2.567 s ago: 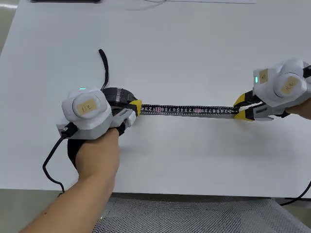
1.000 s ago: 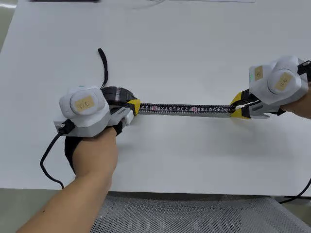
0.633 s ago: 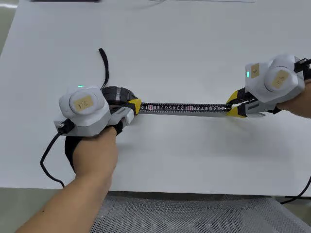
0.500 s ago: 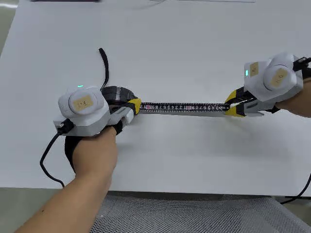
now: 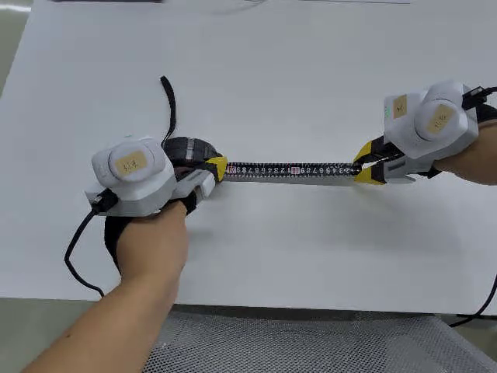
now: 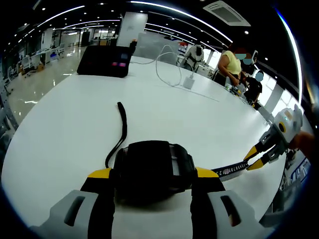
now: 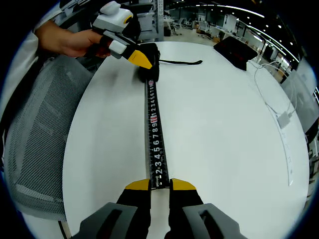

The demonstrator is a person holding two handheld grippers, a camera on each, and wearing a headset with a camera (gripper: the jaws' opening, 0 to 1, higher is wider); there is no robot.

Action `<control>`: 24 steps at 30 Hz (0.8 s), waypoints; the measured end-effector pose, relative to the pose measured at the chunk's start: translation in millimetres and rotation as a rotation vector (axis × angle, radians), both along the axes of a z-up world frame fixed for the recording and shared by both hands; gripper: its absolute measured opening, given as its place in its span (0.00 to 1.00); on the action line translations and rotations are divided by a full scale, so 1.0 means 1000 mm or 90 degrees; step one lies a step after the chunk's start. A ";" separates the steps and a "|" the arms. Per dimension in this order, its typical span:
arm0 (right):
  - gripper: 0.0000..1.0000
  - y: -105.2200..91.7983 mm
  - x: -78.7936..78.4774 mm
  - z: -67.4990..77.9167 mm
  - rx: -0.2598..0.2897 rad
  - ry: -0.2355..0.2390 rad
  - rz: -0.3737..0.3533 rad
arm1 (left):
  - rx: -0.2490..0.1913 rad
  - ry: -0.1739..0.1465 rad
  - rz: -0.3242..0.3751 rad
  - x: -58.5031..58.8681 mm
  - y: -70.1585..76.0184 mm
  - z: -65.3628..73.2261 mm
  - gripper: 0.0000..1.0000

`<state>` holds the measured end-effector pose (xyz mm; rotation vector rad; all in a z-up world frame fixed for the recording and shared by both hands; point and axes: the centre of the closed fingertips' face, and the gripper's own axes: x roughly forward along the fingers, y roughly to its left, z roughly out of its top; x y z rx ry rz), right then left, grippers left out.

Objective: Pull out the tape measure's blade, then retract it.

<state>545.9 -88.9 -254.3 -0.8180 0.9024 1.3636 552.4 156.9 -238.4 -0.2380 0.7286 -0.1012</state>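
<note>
Left hand-held gripper [image 5: 210,177] clamped across black tape measure case [image 6: 152,167], pinning it on tabletop [image 5: 311,70]. Right hand-held gripper [image 7: 160,185] nipped tight on blade [image 7: 154,129] tip. Blade runs straight from one to other, low over tabletop. Likely handling: case rigid, compact, flanks suit grip; blade thin, springy, kinks if bent, recoils hard, so hold tip, feed back slowly. Right gripper view gives tip pinch, readable numerals. Left gripper view gives jaw seat on case, hidden under gripper body in head view.
</note>
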 end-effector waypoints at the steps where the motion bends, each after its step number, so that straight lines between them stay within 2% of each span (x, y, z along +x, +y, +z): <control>1: 0.09 0.001 0.000 0.000 0.001 0.001 0.000 | -0.001 0.000 0.000 0.000 0.000 0.000 0.57; 24: 0.09 0.016 -0.001 0.001 0.014 0.006 -0.004 | -0.007 -0.001 0.002 0.000 -0.001 0.001 0.57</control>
